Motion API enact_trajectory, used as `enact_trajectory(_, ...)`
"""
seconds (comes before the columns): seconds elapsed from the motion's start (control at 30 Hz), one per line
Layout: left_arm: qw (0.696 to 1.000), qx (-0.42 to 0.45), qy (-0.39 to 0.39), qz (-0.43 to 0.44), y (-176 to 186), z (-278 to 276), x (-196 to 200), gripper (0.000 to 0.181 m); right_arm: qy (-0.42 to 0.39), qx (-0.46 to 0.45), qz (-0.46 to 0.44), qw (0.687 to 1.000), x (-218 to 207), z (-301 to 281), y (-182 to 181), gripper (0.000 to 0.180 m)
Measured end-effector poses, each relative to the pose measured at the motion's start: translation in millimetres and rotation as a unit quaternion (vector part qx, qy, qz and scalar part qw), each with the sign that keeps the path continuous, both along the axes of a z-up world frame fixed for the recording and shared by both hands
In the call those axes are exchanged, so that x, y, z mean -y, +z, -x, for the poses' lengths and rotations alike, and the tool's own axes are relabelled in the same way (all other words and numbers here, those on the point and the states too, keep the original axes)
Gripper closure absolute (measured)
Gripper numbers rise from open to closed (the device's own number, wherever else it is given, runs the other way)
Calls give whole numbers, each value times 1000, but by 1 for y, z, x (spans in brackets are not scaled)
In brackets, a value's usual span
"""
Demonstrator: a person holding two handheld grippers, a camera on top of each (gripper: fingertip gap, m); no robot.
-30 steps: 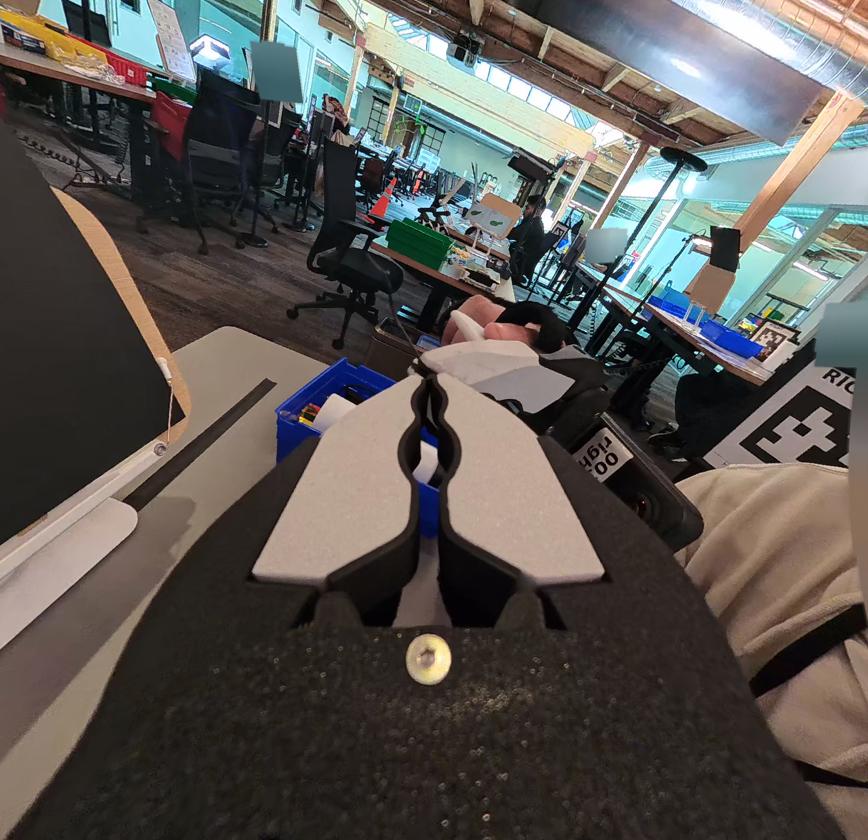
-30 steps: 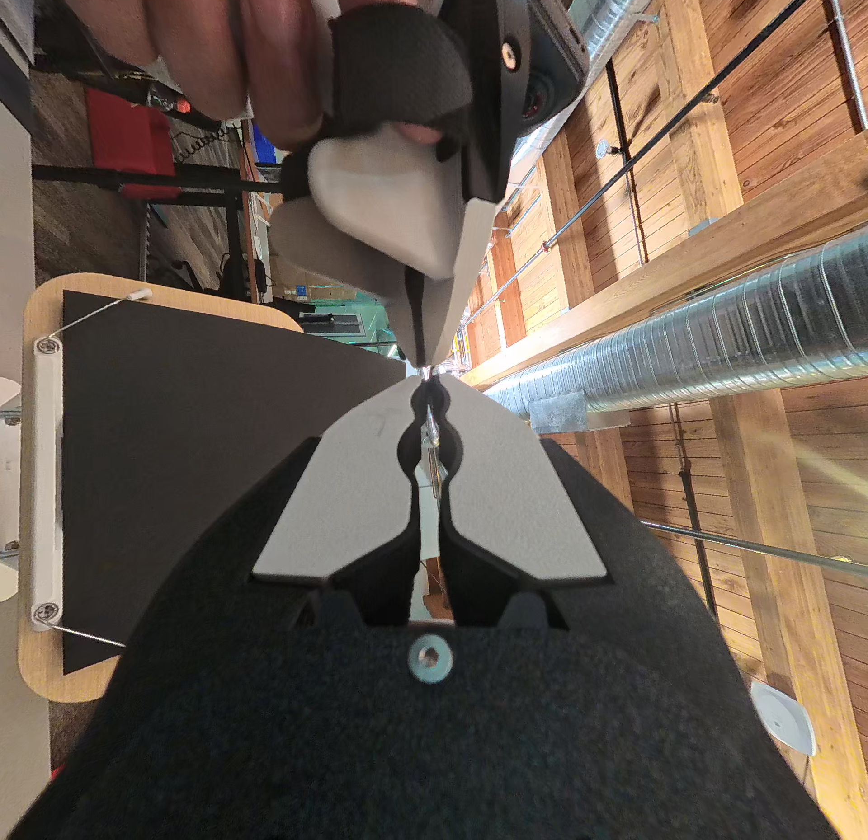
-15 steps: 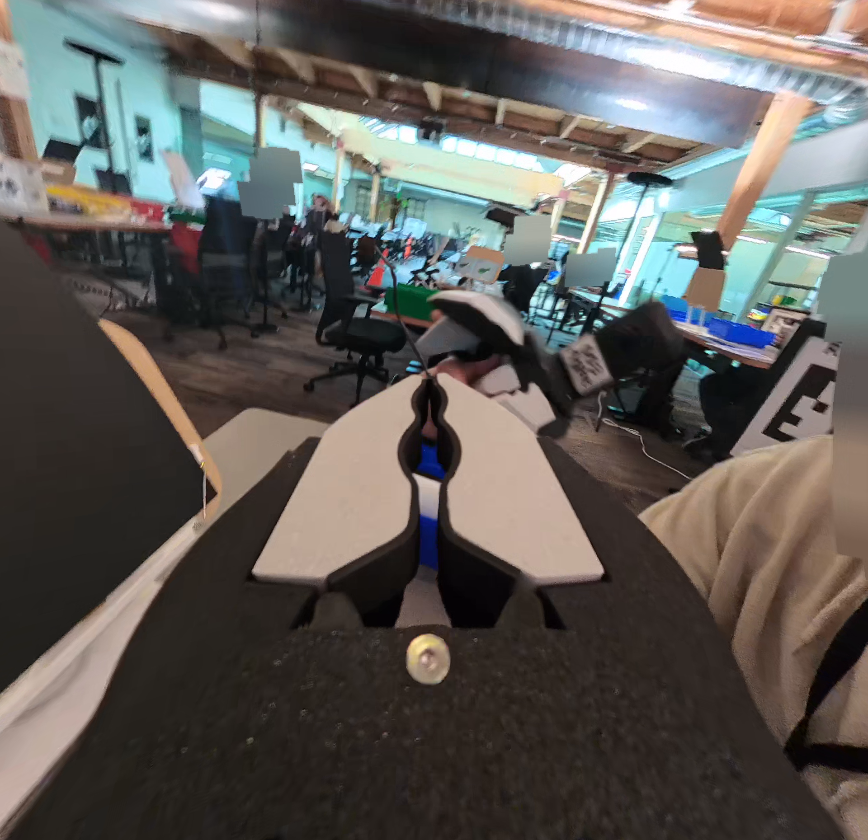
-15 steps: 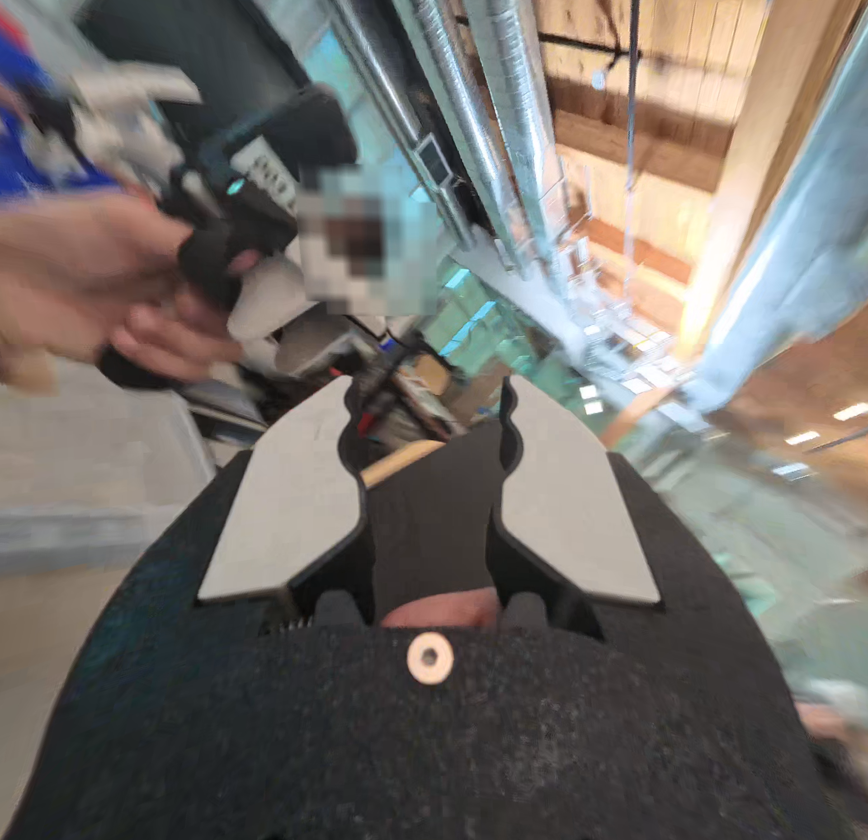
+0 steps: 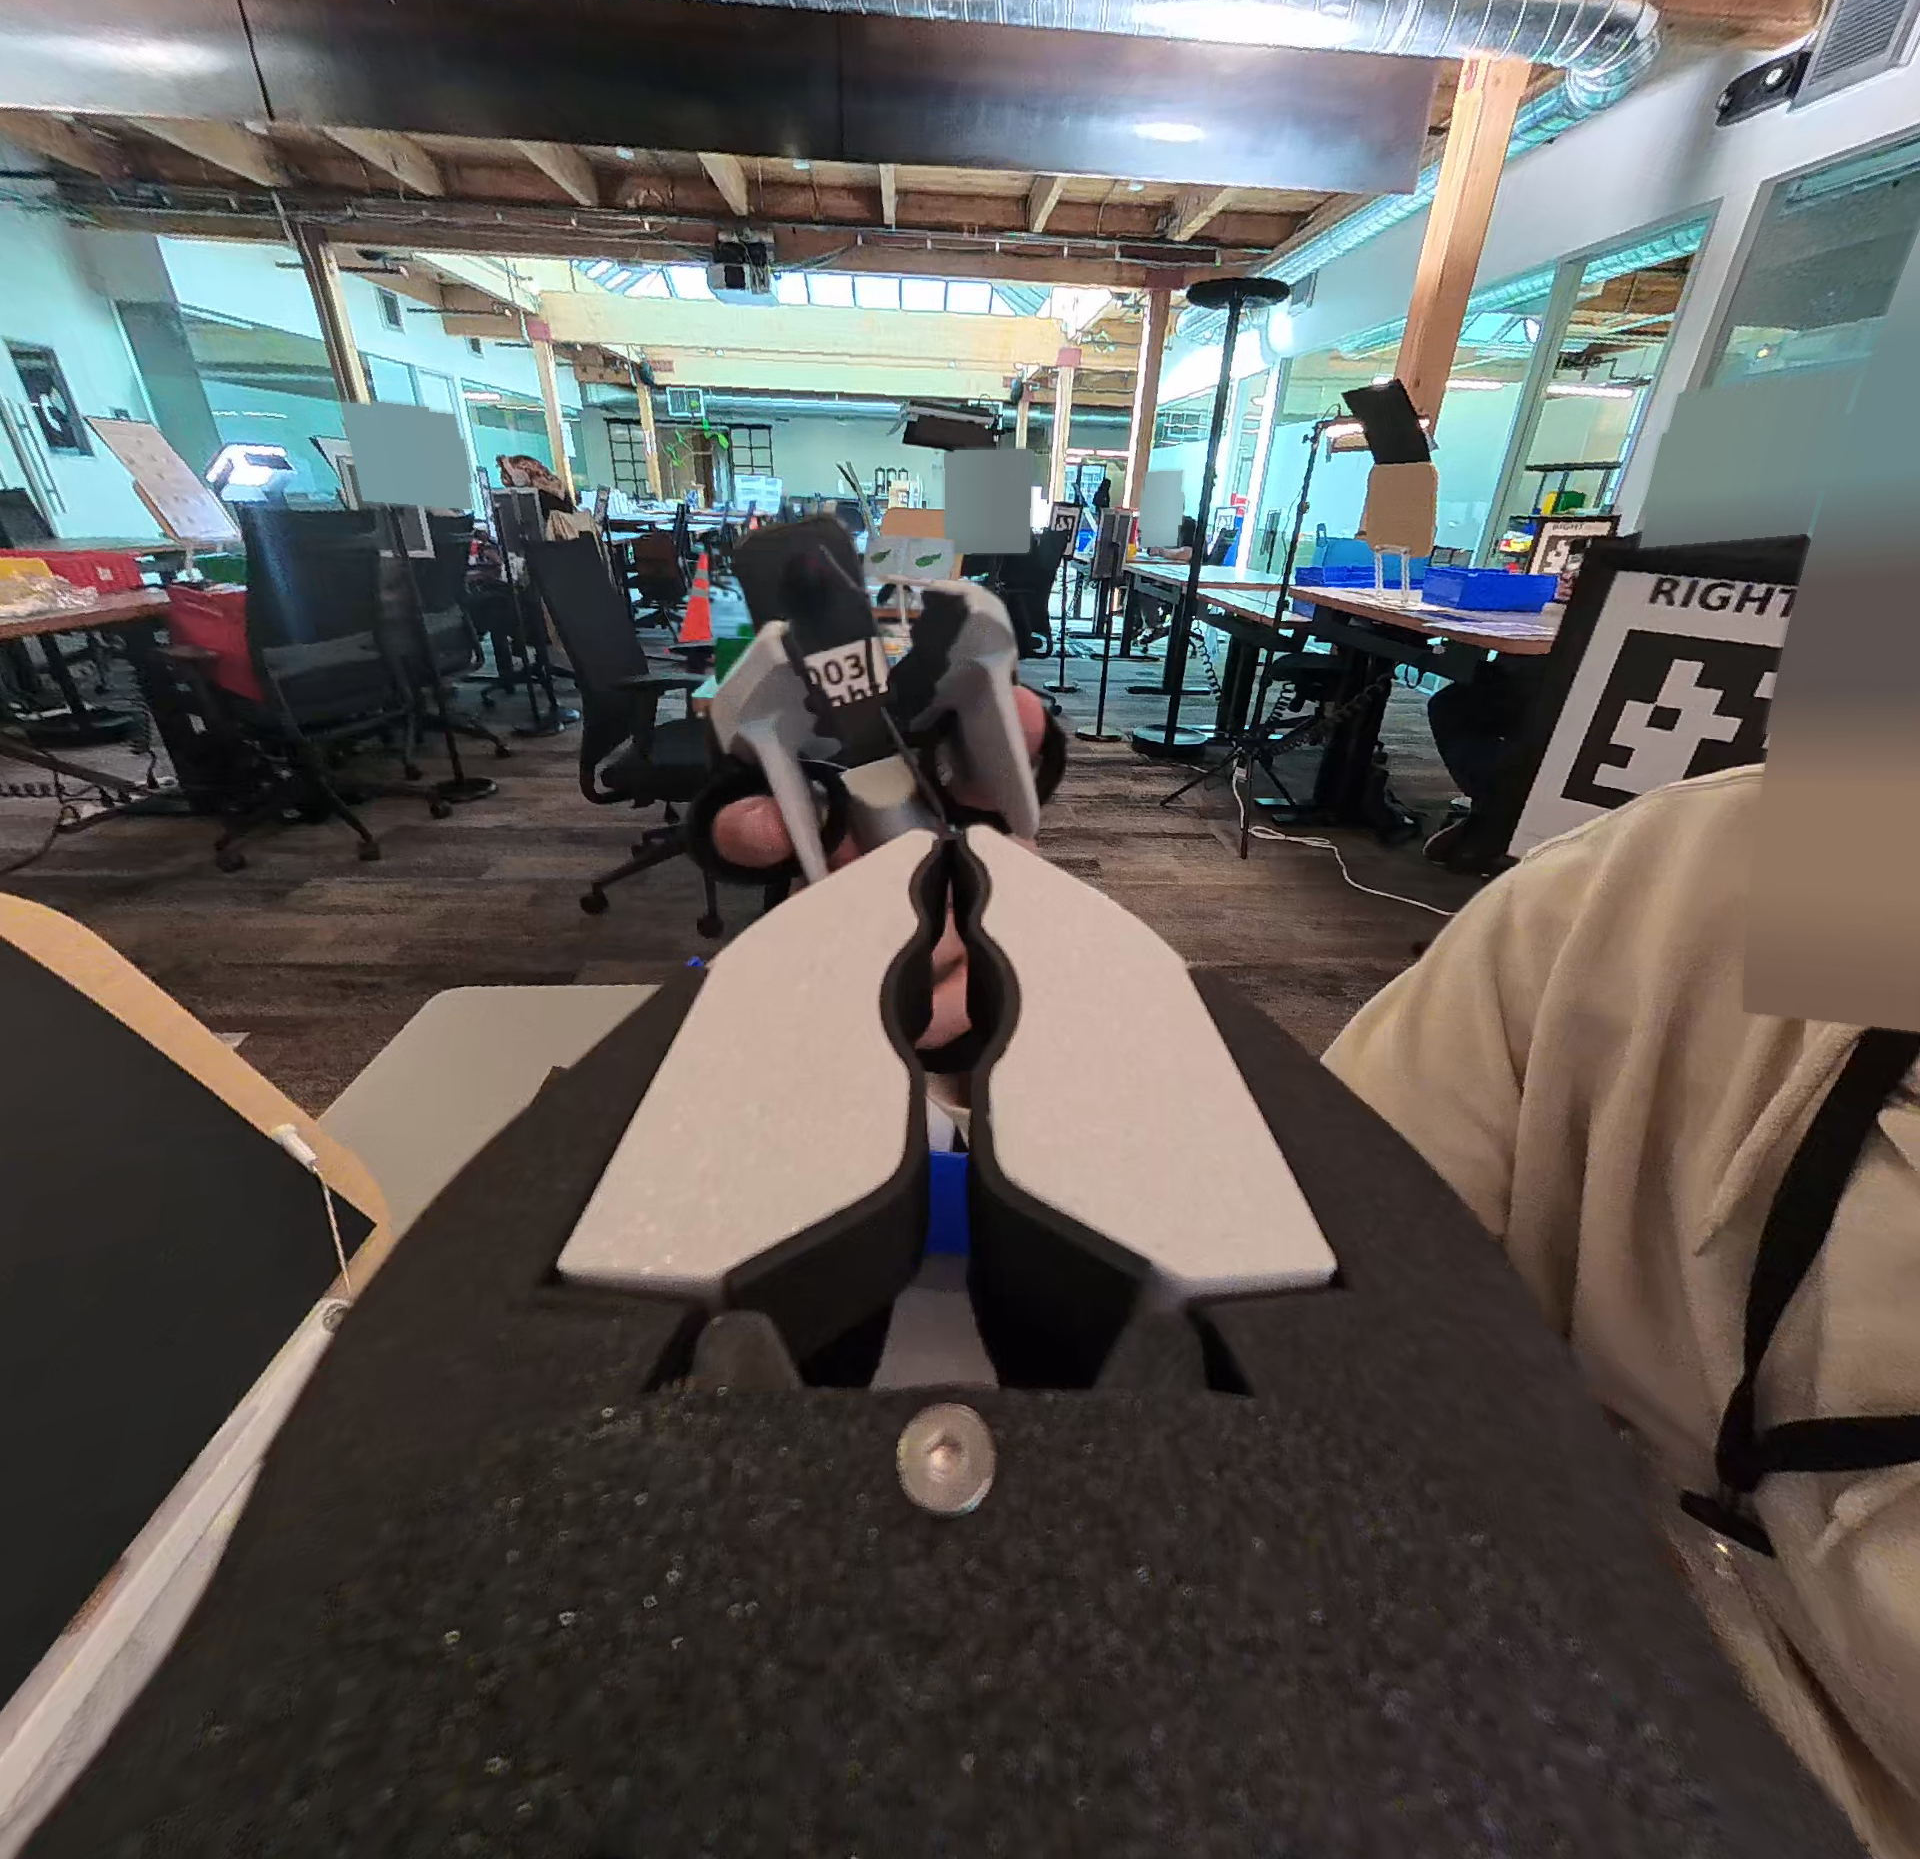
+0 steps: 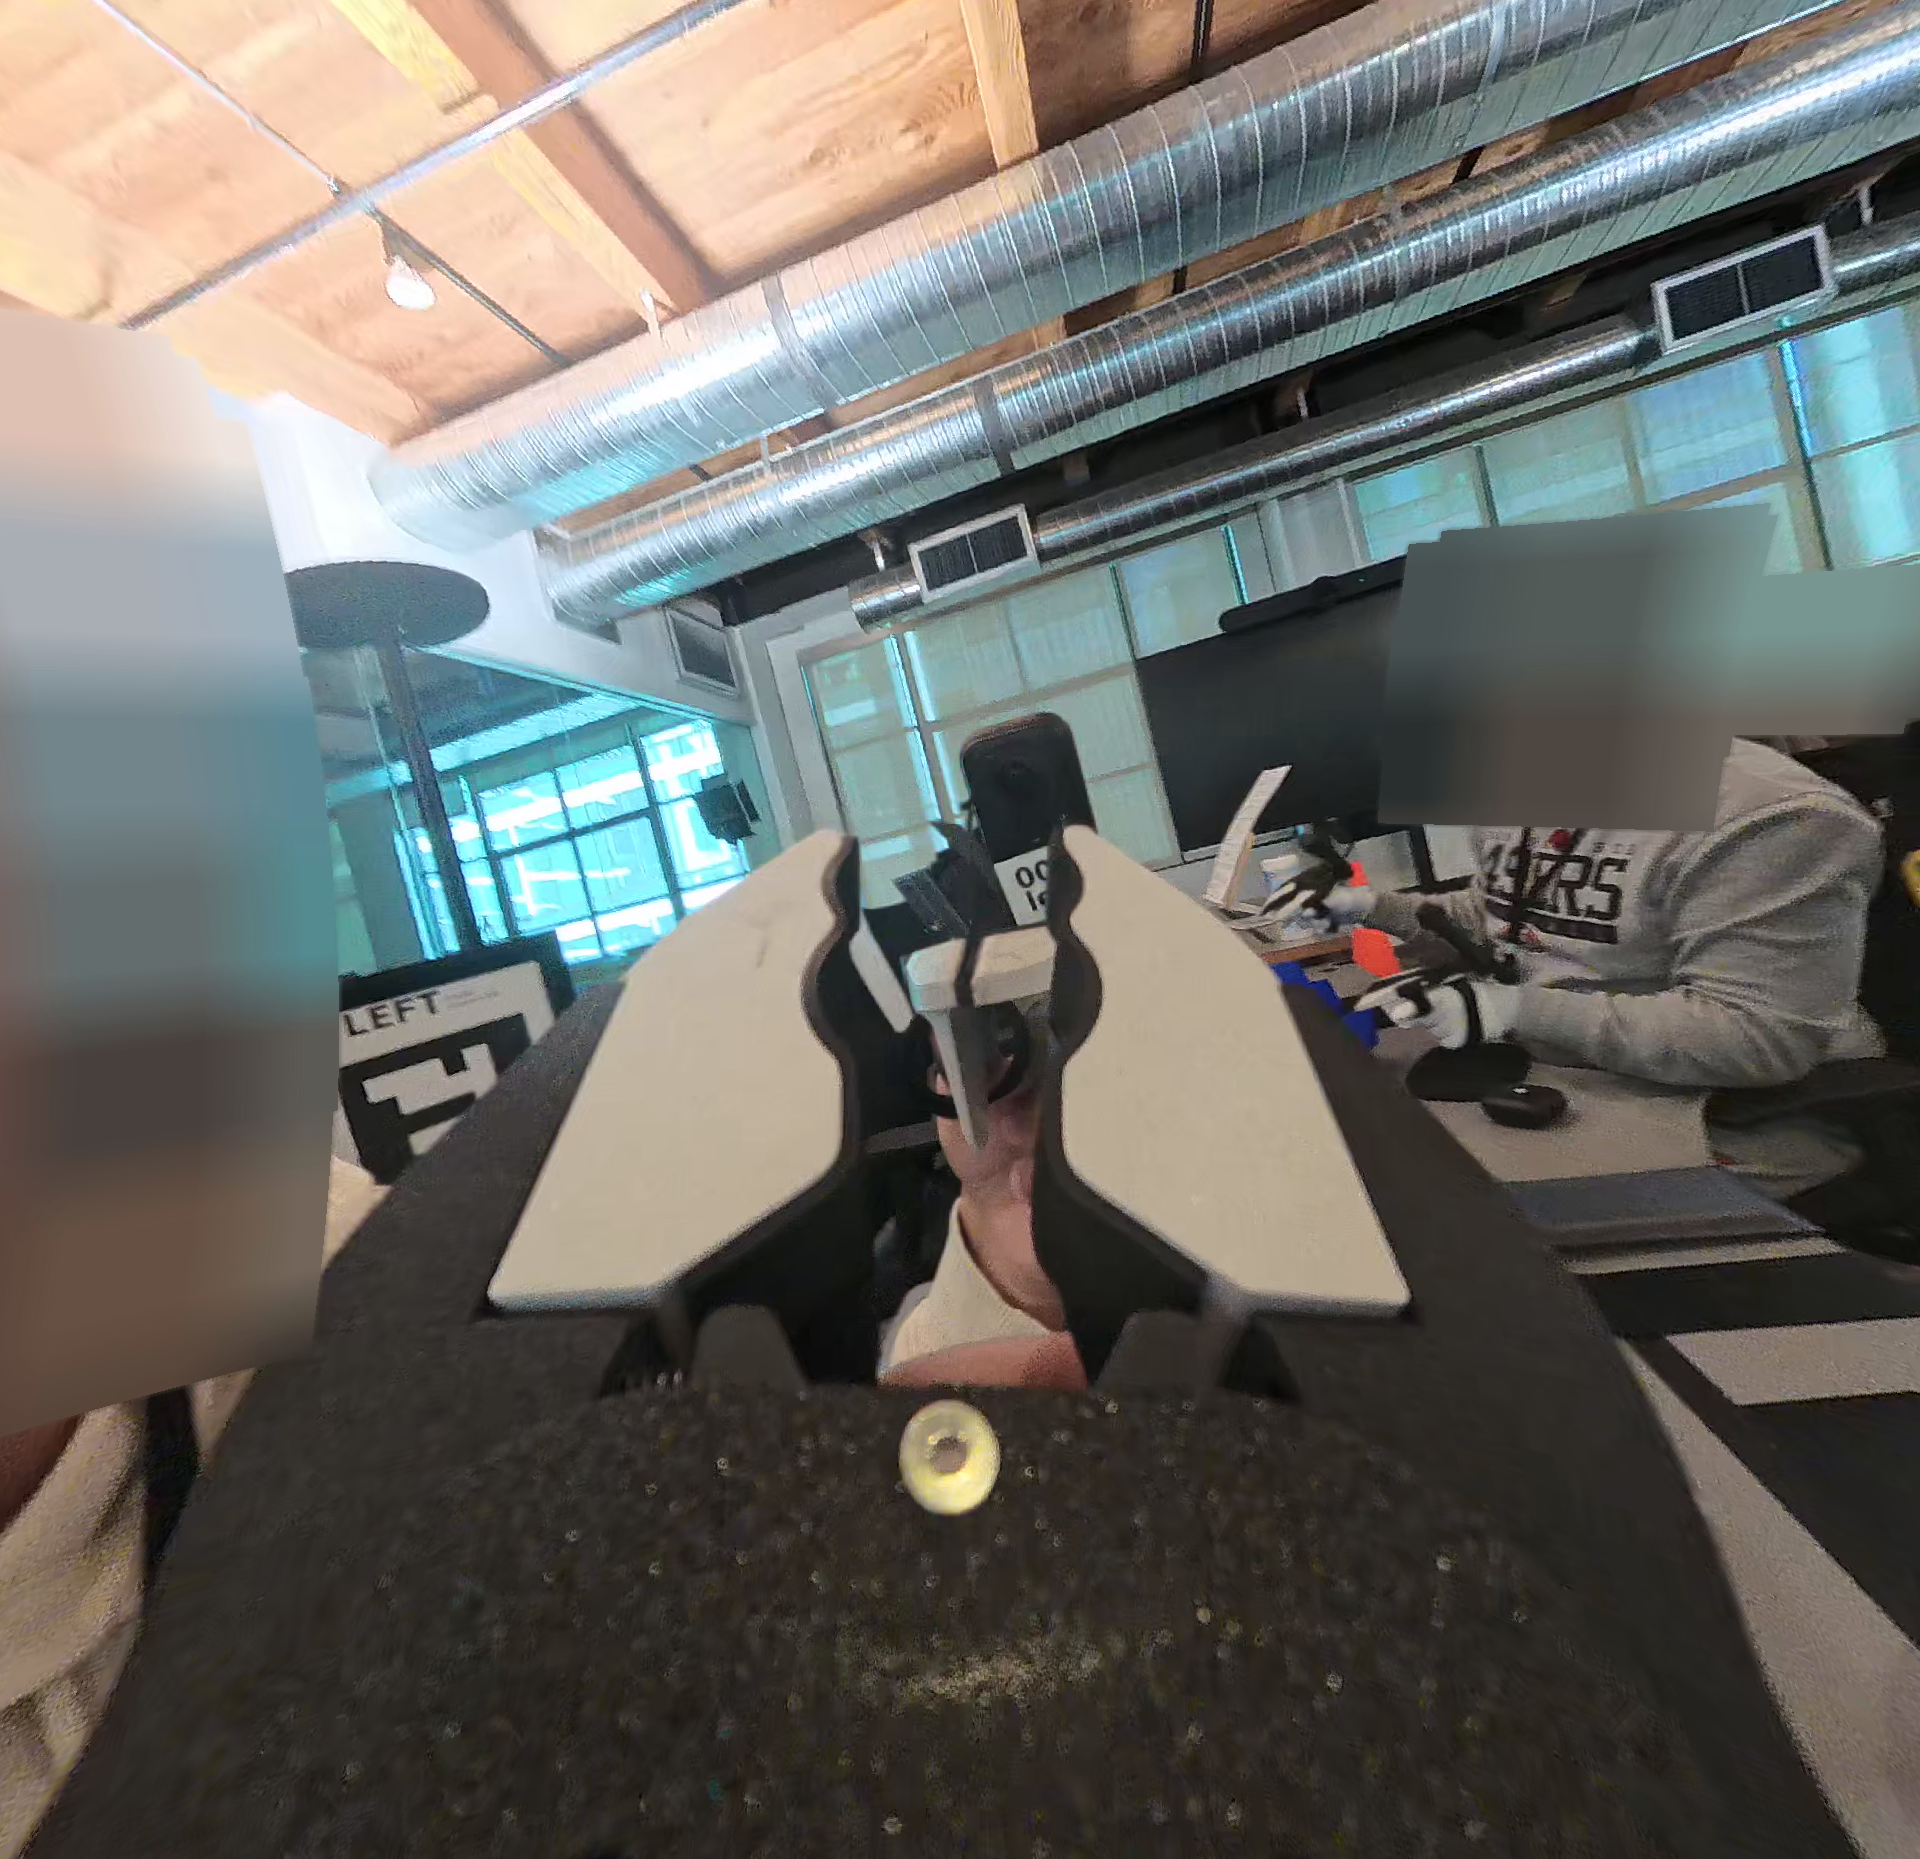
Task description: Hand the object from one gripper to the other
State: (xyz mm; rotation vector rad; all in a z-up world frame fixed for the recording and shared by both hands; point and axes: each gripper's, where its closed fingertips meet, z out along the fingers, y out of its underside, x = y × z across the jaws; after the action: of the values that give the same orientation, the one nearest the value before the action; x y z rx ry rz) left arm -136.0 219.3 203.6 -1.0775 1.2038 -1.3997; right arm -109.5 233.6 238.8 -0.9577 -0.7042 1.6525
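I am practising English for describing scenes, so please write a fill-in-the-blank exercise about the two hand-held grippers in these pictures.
1. In its own wrist view, the right hand-held gripper has its jaws ___ (open or shut).
2. In its own wrist view, the left hand-held gripper has its jaws ___ (open or shut).
3. The thin dark object sticks out from the fingertips of the ___ hand-held gripper (left or right).

Missing words: open; shut; left.
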Motion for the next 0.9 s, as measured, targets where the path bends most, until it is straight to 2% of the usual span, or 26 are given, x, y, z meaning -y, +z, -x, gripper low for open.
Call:
enact_trajectory(0.2, 1000, -19, -13, 7, -8, -8, 0, 181, -27, 9, -9, 1000, 0, 2, 0, 152)
enact_trajectory(0.33, 1000, -26, -16, 6, -10, -13, 1, 181, -32, 15, -11, 999, -3, 1, -3, 175)
enact_trajectory(0.53, 999, -46, 15, 24, -18, -15, -12, 181, -58, 48, -43, 996, -5, 3, -7, 178)
enact_trajectory(0.57, 998, -49, 25, 26, -19, -14, -16, 179, -72, 55, -49, 995, -7, 2, -8, 178)
enact_trajectory(0.6, 998, -51, 37, 27, -20, -12, -20, 169, -90, 64, -55, 992, -9, 2, -9, 179)
enact_trajectory(0.63, 997, -54, 49, 27, -20, -10, -24, 157, -108, 76, -62, 989, -12, 1, -11, 178)
enact_trajectory(0.67, 996, -60, 60, 25, -22, -7, -27, 154, -124, 91, -70, 986, -14, 1, -14, 179)
enact_trajectory(0.8, 980, -108, 167, -22, -33, 8, -49, 153, -170, 174, -81, 967, -25, 4, -33, 178)
enact_trajectory(0.9, 971, -156, 172, -59, -47, 8, -43, 153, -88, 263, -69, 958, -11, 20, -64, 178)
